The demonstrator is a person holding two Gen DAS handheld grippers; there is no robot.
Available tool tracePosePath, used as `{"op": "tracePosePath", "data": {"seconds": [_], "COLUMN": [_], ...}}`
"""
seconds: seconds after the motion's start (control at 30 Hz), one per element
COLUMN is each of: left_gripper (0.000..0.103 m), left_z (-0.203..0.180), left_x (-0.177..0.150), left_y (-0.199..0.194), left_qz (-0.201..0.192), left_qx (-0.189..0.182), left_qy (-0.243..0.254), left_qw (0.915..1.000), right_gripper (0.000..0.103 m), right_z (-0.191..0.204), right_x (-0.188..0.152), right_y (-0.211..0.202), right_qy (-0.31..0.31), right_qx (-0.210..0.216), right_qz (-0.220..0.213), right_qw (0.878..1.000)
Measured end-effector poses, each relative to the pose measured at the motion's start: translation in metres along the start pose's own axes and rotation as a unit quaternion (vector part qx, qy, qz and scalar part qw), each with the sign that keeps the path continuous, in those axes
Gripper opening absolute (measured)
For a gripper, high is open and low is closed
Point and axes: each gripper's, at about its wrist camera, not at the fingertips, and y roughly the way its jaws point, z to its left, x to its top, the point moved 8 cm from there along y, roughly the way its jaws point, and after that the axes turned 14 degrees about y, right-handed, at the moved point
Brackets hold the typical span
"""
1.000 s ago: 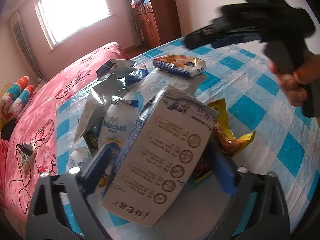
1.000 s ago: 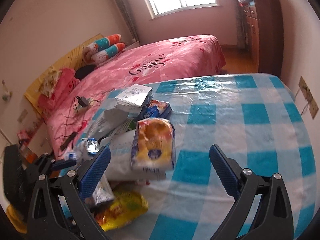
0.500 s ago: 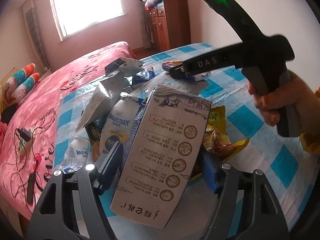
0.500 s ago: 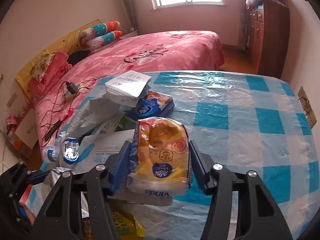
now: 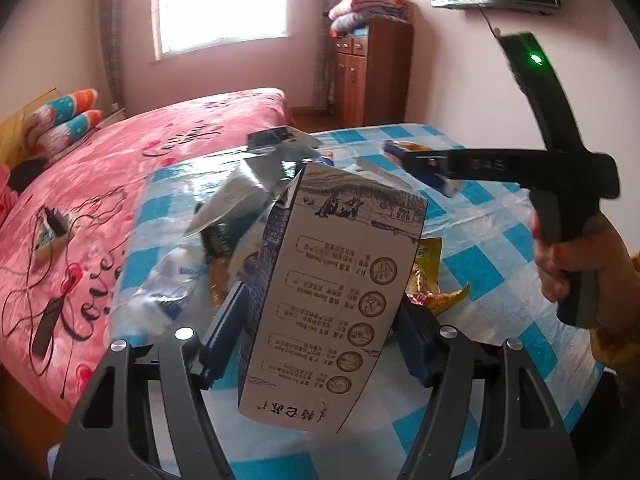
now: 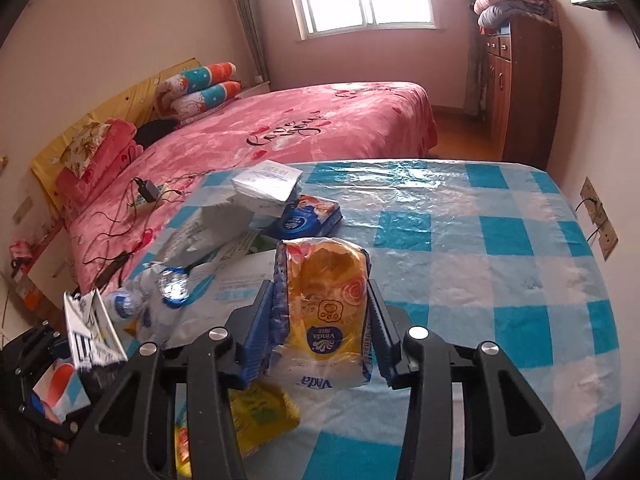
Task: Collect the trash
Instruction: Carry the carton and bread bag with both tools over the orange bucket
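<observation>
The tissue pack [image 6: 324,312] has been enclosed by the closing right tongs [image 6: 320,332]. The milk carton [image 5: 332,292] (tilted) is clamped as the left tongs [image 5: 320,336] close above the table [image 5: 500,216].

Both tongs [image 5: 320,316] [image 6: 320,320] closing, each loaded.

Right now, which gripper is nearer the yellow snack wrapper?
Left. The left gripper is closing on the milk carton, beside the yellow snack wrapper. The right gripper is closing on the tissue pack, farther off.

Both wrist cameras sit close above the checkered table [image 5: 476,236], angled downward toward the far bed [image 6: 320,128], sharing its littered left side.
</observation>
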Motion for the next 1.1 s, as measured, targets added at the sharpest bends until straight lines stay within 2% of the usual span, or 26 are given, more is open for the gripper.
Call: {"op": "tracePosePath", "data": {"seconds": [0.17, 0.4, 0.67, 0.8, 0.9, 1.1], "left_gripper": [0.07, 0.07, 0.07, 0.07, 0.07, 0.07], "left_z": [0.013, 0.042, 0.084, 0.109, 0.132, 0.162], "left_x": [-0.012, -0.044, -0.093, -0.131, -0.173, -0.246], "left_y": [-0.017, -0.051, -0.1, -0.131, -0.154, -0.174], "left_qz": [-0.002, -0.003, -0.002, 0.007, 0.027, 0.062], "left_qx": [0.013, 0.041, 0.089, 0.125, 0.162, 0.2], "left_qy": [-0.034, -0.095, -0.151, -0.184, -0.219, -0.282], "left_qw": [0.9993, 0.9946, 0.9845, 0.9749, 0.9618, 0.9363], "right_gripper": [0.046, 0.046, 0.046, 0.046, 0.046, 0.048], "right_z": [0.015, 0.055, 0.141, 0.197, 0.242, 0.32], "right_x": [-0.013, -0.046, -0.096, -0.127, -0.152, -0.204], "right_y": [-0.019, -0.035, -0.042, -0.044, -0.045, -0.043], "right_qy": [-0.002, -0.003, -0.039, -0.076, -0.109, -0.173], "right_qx": [0.023, 0.081, 0.166, 0.209, 0.24, 0.282], "right_qz": [0.008, 0.047, 0.11, 0.144, 0.166, 0.202], "right_qw": [1.0, 0.996, 0.979, 0.964, 0.95, 0.922]}}
